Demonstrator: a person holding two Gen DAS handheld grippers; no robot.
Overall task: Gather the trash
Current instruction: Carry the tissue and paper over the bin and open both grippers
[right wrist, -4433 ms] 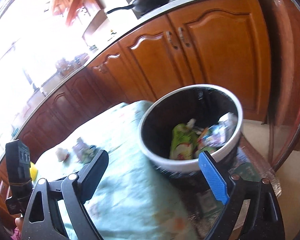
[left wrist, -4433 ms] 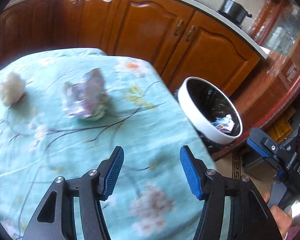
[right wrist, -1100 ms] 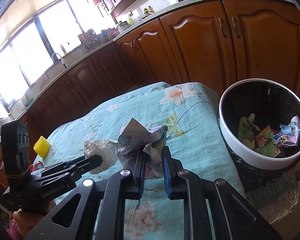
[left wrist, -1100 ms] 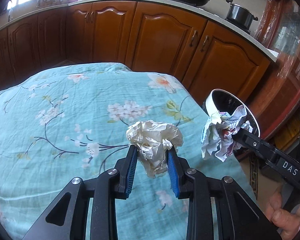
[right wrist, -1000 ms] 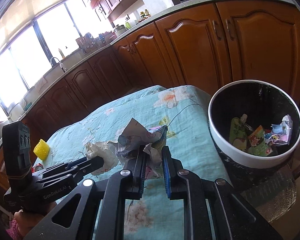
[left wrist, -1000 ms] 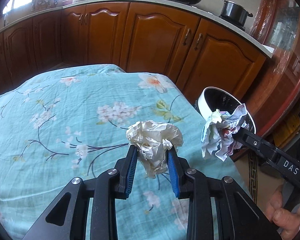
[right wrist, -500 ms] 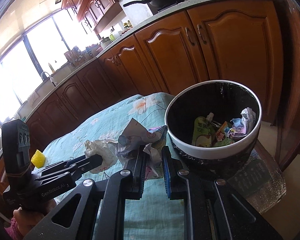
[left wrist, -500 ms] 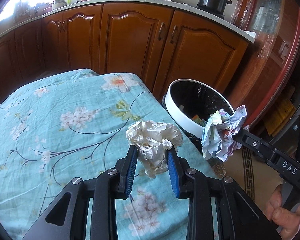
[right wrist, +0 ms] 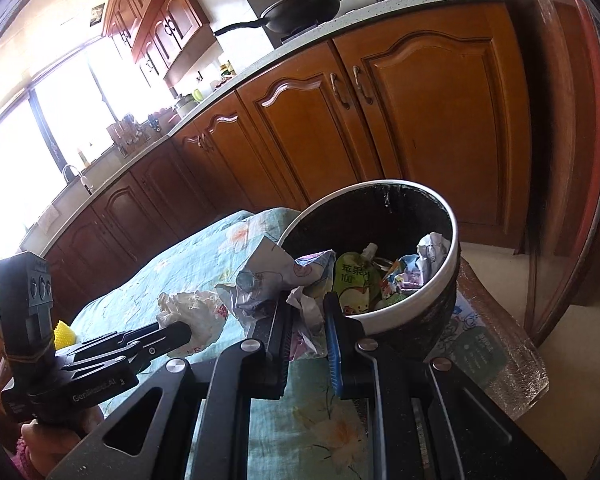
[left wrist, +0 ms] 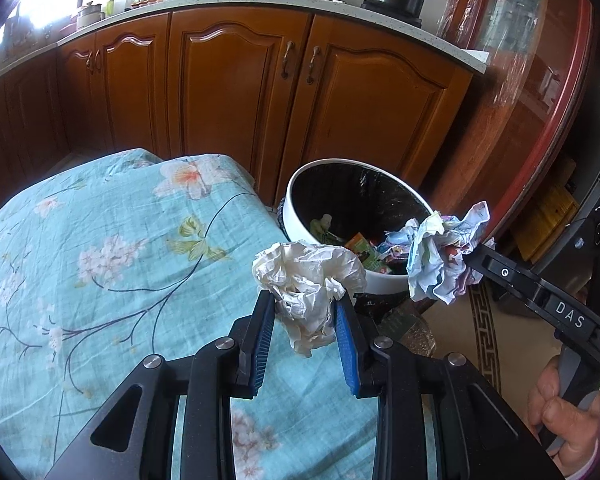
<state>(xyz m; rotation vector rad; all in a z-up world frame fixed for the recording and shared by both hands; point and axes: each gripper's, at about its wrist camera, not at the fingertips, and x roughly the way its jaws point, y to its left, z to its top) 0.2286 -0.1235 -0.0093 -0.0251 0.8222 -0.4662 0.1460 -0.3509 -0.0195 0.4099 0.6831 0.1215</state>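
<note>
White-rimmed and lined with black plastic, the one trash bin (left wrist: 342,200) stands just beside the corner of the surface (left wrist: 100,240) draped in a floral turquoise cloth, and it holds a green drink pouch (right wrist: 354,280) among several crumpled wrappers. Two wads of trash are held near the bin: the left gripper (left wrist: 305,322) has its blue fingers (left wrist: 262,336) closed on a cream crumpled paper ball (left wrist: 308,280), while the right gripper (right wrist: 305,322) is clamped on a printed crumpled wrapper (right wrist: 278,280) at the bin's rim.
</note>
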